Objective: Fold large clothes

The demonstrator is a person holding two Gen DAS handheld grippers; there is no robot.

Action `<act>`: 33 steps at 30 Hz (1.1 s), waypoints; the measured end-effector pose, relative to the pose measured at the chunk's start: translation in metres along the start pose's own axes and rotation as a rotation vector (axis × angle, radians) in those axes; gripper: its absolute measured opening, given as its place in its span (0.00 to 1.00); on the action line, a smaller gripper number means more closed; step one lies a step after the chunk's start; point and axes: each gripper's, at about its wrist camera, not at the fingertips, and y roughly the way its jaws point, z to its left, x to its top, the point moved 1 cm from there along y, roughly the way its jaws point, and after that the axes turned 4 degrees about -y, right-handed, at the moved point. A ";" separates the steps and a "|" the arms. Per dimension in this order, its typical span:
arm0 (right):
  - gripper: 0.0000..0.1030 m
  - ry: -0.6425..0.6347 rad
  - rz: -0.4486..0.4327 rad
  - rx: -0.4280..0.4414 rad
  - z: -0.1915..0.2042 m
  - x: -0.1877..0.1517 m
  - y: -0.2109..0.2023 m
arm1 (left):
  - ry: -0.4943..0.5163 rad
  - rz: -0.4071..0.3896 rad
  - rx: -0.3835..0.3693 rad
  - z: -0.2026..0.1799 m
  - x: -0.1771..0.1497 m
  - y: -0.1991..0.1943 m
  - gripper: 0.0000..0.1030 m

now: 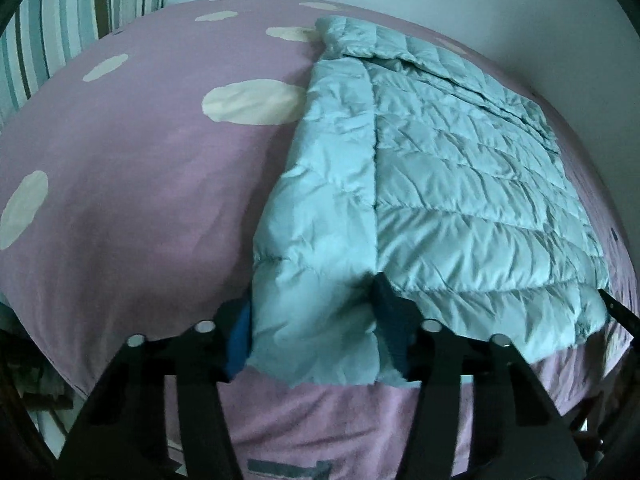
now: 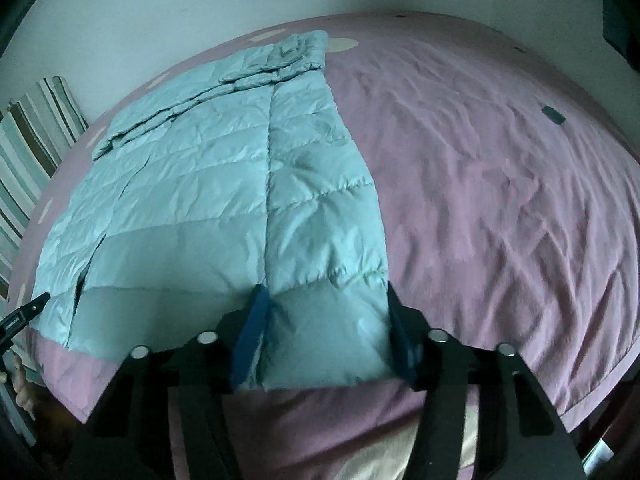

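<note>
Quilted teal puffer jacket [image 1: 440,184] lies flat on the pink bedspread [image 1: 120,200], center-right in the left view. Left gripper [image 1: 316,340] & right gripper [image 2: 324,344] sit half-closed, pads pinching the hem corners. Prob next: lift both evenly, fold hem toward the collar. Only the right view shows the small dark object [image 2: 554,115] upper right; the left view shows the cream dots.

The left tongs [image 1: 316,336] appear clamped on the near hem of the pale blue quilted jacket [image 1: 440,184], spread across the spotted pink bed [image 1: 120,200].
</note>
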 end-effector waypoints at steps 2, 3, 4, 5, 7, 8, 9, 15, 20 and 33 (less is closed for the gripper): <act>0.44 0.007 -0.002 0.013 0.000 -0.002 -0.003 | -0.012 0.004 -0.023 0.001 -0.001 -0.001 0.43; 0.40 0.011 -0.003 0.022 0.000 -0.004 -0.004 | -0.018 0.004 -0.035 0.002 -0.001 -0.001 0.39; 0.36 0.015 -0.003 0.033 0.001 -0.005 -0.005 | -0.020 0.006 -0.044 0.002 -0.001 -0.001 0.34; 0.34 0.016 -0.003 0.043 0.001 -0.007 -0.006 | -0.021 0.009 -0.057 0.002 -0.001 -0.001 0.31; 0.25 0.020 -0.003 0.064 0.003 -0.008 -0.007 | -0.020 0.008 -0.076 0.001 -0.002 -0.003 0.17; 0.23 0.026 -0.003 0.076 0.003 -0.009 -0.009 | -0.020 0.004 -0.082 0.001 -0.002 -0.005 0.14; 0.19 0.029 -0.006 0.087 0.003 -0.009 -0.010 | -0.022 -0.001 -0.083 0.001 -0.001 -0.006 0.11; 0.14 0.029 -0.051 0.114 0.006 -0.011 -0.026 | -0.045 -0.073 -0.107 0.003 0.003 -0.032 0.06; 0.12 0.040 -0.131 0.129 0.005 0.000 -0.044 | -0.074 -0.138 -0.124 0.005 0.019 -0.053 0.05; 0.11 0.045 -0.274 0.172 0.010 0.104 -0.052 | -0.041 -0.293 -0.091 -0.024 0.131 -0.059 0.04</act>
